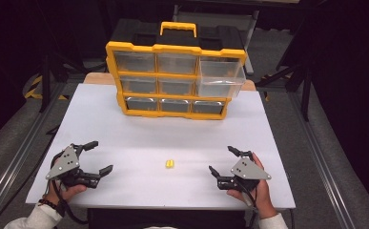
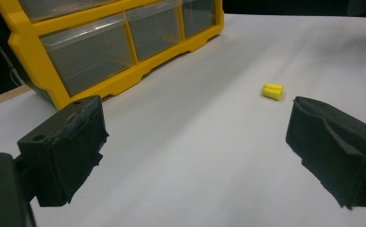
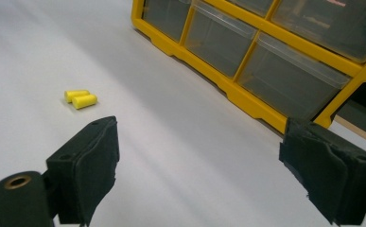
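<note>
Two small yellow earplugs (image 1: 169, 164) lie side by side on the white table top (image 1: 139, 133), midway between my hands. A yellow and black drawer organizer (image 1: 175, 71) stands at the back, its top right clear drawer (image 1: 220, 78) pulled out. My left gripper (image 1: 98, 156) rests at the front left, open, with nothing between its jaws; the earplugs (image 2: 272, 91) lie ahead of it to the right. My right gripper (image 1: 223, 160) rests at the front right, open and empty; the earplugs (image 3: 80, 99) lie ahead of it to the left.
The organizer (image 2: 114, 47) has several clear drawers, the others pushed in; its lower row (image 3: 265, 61) faces both grippers. A wooden board edge (image 1: 96, 76) shows behind the table top. Dark floor and metal rails (image 1: 15, 157) flank the table.
</note>
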Tool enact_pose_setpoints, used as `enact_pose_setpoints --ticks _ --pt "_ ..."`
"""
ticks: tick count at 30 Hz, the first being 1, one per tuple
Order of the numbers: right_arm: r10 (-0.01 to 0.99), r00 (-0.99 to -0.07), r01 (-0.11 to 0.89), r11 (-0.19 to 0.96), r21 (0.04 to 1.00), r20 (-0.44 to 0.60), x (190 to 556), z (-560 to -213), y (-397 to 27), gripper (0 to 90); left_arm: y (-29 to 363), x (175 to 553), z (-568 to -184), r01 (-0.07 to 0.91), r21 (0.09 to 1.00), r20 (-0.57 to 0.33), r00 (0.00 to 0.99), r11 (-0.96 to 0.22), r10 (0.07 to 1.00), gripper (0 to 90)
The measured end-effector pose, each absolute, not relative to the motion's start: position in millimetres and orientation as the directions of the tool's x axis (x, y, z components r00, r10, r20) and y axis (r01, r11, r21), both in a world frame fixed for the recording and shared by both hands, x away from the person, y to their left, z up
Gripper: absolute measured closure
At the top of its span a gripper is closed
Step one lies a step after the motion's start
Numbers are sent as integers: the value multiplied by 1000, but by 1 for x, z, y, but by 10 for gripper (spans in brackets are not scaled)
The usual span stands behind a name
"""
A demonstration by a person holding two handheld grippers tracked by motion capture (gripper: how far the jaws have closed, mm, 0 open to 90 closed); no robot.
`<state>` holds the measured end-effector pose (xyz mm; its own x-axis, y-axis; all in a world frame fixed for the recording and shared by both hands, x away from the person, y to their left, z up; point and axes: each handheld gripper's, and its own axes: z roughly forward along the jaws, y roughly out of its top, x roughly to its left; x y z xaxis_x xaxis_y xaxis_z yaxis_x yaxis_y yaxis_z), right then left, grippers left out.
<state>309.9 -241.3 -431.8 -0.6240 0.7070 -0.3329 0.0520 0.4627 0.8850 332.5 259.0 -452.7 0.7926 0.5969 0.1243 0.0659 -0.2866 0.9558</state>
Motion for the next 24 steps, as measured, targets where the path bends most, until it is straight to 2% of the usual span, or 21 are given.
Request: enact_pose_setpoints --ticks 3,11,16,24 --pt "715 -617 44 447 893 -328 311 -429 -243 147 259 331 -454 64 953 132 793 -297 594 73" --pt "664 -703 65 415 907 -254 326 -418 -241 172 264 326 -455 68 954 127 790 -291 600 74" --pt "635 -729 75 445 892 -255 334 -412 -233 204 262 328 -456 72 951 126 797 -301 590 74" --pt "564 -779 61 502 863 -273 350 -408 -207 205 261 327 -457 74 949 126 803 -307 582 73"
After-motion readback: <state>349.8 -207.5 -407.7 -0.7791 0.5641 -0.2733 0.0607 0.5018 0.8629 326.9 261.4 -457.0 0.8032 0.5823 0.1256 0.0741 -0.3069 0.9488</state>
